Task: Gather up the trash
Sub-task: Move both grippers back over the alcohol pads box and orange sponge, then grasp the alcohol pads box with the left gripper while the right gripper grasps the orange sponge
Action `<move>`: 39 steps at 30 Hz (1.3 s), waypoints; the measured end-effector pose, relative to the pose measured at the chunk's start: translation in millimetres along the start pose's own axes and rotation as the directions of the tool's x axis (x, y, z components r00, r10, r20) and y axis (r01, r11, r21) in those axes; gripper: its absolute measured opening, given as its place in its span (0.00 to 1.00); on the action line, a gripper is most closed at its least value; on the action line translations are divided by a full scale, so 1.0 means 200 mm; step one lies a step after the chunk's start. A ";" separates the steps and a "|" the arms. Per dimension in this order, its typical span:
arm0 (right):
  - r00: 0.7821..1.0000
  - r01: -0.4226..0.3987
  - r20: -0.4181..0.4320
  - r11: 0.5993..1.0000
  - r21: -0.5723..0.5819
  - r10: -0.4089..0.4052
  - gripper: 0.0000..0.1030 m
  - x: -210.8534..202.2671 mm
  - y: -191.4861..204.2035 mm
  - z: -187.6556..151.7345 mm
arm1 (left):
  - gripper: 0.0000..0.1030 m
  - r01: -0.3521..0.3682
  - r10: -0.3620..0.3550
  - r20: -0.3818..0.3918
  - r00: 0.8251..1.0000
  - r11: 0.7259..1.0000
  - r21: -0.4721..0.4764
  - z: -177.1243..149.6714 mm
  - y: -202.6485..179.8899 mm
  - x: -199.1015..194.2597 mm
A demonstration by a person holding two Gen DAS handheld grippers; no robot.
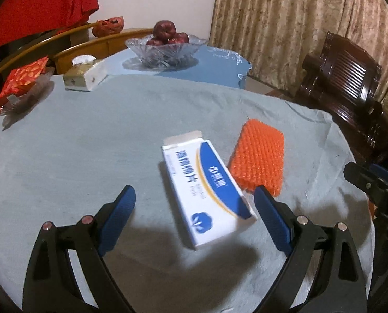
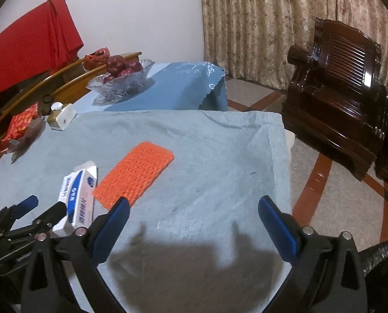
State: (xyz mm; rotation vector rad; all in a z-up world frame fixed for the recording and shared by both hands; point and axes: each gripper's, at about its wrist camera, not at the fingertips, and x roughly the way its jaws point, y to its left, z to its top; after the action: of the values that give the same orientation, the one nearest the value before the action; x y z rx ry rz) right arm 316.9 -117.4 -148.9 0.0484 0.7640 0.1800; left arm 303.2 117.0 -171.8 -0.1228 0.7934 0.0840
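Both grippers gape wide, empty: left gripper (image 1: 194,195) straddles a glossy white-and-blue rectangular cardboard box (image 1: 207,190) on the nubby grey-blue cloth (image 1: 89,143); right gripper (image 2: 194,204) hovers beside. Beyond lies a ribbed orange foam-net sleeve (image 1: 257,156).

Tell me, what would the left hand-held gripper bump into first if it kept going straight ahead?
Probably the white and blue box, lying between the open fingers of the left hand-held gripper; the orange foam net lies just beyond it.
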 end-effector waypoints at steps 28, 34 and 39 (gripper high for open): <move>0.992 -0.094 -0.089 0.995 -0.036 0.090 0.94 0.26 0.33 0.00 | 0.54 -0.063 0.057 -0.084 0.995 0.996 -0.060 -0.04 0.31 0.10; 0.990 -0.096 -0.108 0.994 -0.049 0.091 0.93 0.34 0.46 0.00 | 0.54 -0.095 0.092 -0.060 0.994 0.994 -0.047 -0.03 0.39 0.08; 0.986 -0.102 -0.141 0.993 -0.052 0.093 0.79 0.41 0.51 -0.01 | 0.54 -0.109 0.106 -0.047 0.993 0.993 -0.051 -0.01 0.46 0.08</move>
State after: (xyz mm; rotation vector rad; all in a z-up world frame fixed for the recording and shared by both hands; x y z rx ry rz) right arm 358.7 -2.8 -194.5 0.0172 0.8949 0.3014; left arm 300.8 208.4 -192.1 -0.1331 0.8425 0.2054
